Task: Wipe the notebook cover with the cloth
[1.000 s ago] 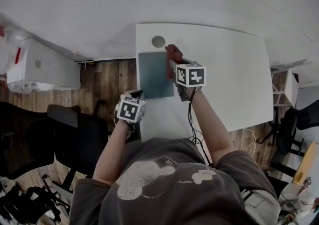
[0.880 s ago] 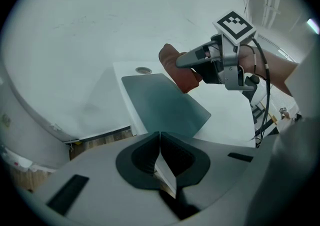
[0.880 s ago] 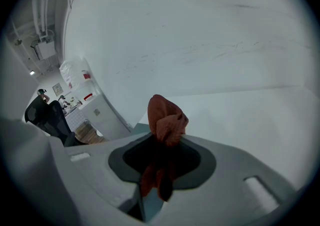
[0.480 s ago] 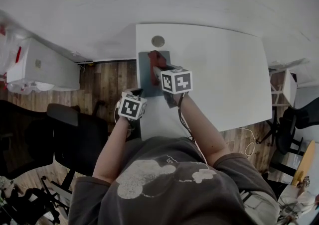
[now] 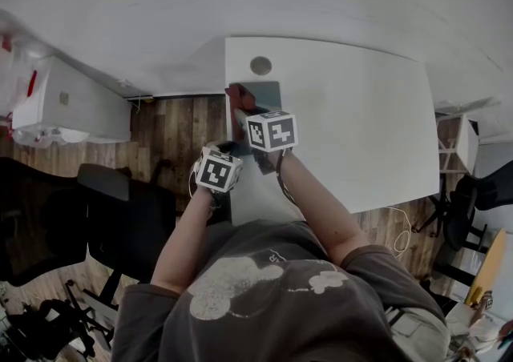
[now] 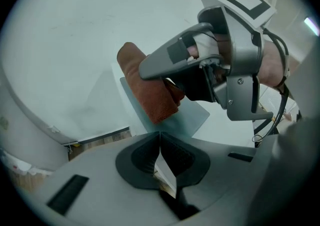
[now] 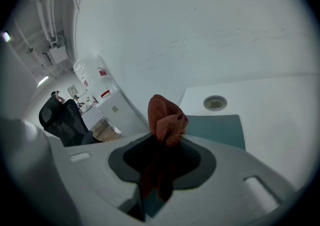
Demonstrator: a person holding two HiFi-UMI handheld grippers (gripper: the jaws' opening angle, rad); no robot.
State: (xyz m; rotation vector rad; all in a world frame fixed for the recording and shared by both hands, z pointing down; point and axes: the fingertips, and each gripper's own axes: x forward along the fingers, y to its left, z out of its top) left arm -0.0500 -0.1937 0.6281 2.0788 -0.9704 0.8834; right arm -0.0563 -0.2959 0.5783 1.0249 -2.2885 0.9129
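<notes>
A teal notebook (image 5: 267, 96) lies at the left edge of the white table (image 5: 361, 120). My right gripper (image 5: 240, 112) is shut on a red-brown cloth (image 5: 238, 97), which rests over the notebook's far-left part, near the table's left edge. In the right gripper view the cloth (image 7: 167, 117) bulges out of the jaws above the notebook (image 7: 220, 130). My left gripper (image 5: 227, 148) is at the notebook's near-left corner. In the left gripper view its jaws (image 6: 160, 139) are closed on the notebook's edge, with the cloth (image 6: 150, 90) and cover (image 6: 192, 117) just beyond.
A round cable hole (image 5: 260, 65) sits in the table just beyond the notebook. Left of the table are a white cabinet (image 5: 72, 108), a wooden floor and a black office chair (image 5: 120, 216). A cable (image 5: 292, 196) trails from my right gripper.
My right gripper has carried the cloth leftwards across the notebook cover, from its right edge to its left edge. The left gripper has stayed at the near-left corner.
</notes>
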